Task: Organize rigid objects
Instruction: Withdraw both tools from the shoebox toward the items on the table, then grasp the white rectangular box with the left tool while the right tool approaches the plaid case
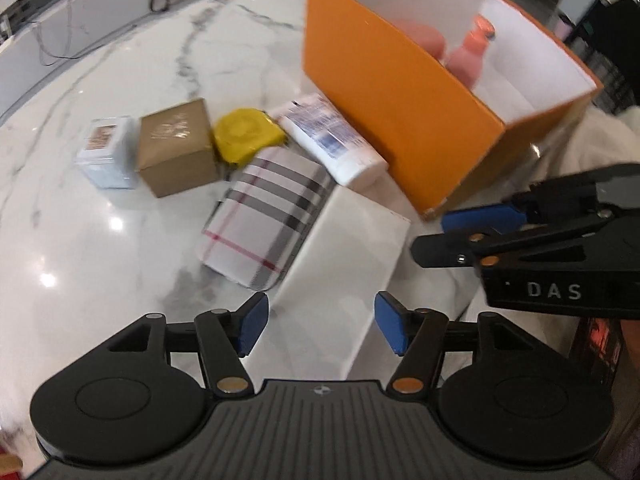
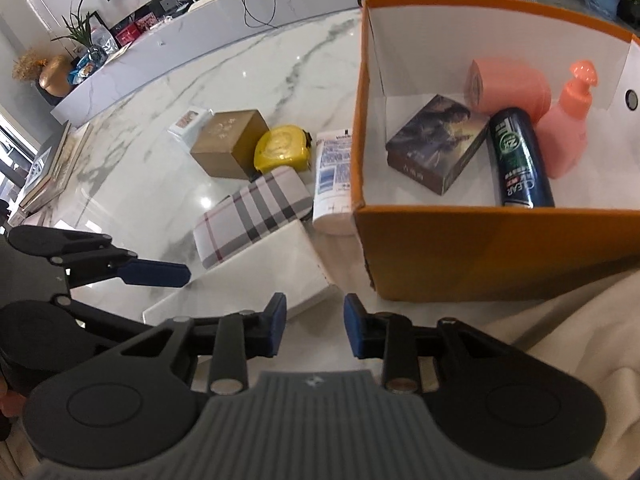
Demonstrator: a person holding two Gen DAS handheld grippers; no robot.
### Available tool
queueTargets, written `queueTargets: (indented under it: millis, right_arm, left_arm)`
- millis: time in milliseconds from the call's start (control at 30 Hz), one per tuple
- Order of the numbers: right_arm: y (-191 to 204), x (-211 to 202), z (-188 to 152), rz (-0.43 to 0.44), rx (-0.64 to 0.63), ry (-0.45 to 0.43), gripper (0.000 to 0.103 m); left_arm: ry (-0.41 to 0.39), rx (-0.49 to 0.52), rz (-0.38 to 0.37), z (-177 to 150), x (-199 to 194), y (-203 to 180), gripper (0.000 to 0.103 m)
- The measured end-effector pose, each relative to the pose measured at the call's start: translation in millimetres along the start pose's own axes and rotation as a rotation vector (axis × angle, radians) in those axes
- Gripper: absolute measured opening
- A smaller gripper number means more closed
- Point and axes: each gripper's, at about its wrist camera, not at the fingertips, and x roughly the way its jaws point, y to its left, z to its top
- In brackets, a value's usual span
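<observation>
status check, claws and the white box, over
Left claw open, empty, over white box. Right claw open, empty. Plaid case leans on the box; orange bin beside.

- Orange box [image 2: 500, 248] open on the marble, holding a dark spray can [image 2: 520, 160], pink pump bottle [image 2: 568, 132], small book-like box [image 2: 438, 144].
- Outside it: plaid case [image 2: 252, 212], white tube [image 2: 334, 176], yellow tape measure [image 2: 282, 148].

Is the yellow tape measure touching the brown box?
Touching. The left wrist view shows the yellow tape measure pressed against the brown box with no marble between them.
</observation>
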Motion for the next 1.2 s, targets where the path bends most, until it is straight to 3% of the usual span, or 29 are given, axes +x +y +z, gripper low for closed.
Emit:
queueTargets:
  millis: [300,567,767,867,1000,1200]
  right_arm:
    - [-3.3,17.9,3.0,0.012,0.026,0.037,0.032]
    - [-4.3,21.6,3.6,0.023,0.034,0.040,0.032]
    - [-3.3,21.5,3.1,0.022,0.022,0.039,0.032]
    - [-0.7,20.4,2.7,0.019,0.011,0.038,0.030]
    - [4.4,18.3,2.8,0.020,-0.012,0.030,0.030]
    - [17.5,15.4,4.9,0.024,-0.053,0.010,0.029]
  left_arm:
    - [0.058,0.030,0.002,7.4,22.7,-2.8,0.088]
    - [0.105,0.102,0.079,11.4,42.9,-17.0,0.084]
    - [0.094,0.086,0.086,10.1,41.5,-18.8,0.080]
    - [0.103,0.056,0.090,9.2,39.6,-16.8,0.079]
    - [0.114,-0.040,0.043,4.1,33.0,-4.1,0.078]
    - [0.101,-0.173,0.061,-4.9,16.7,15.8,0.076]
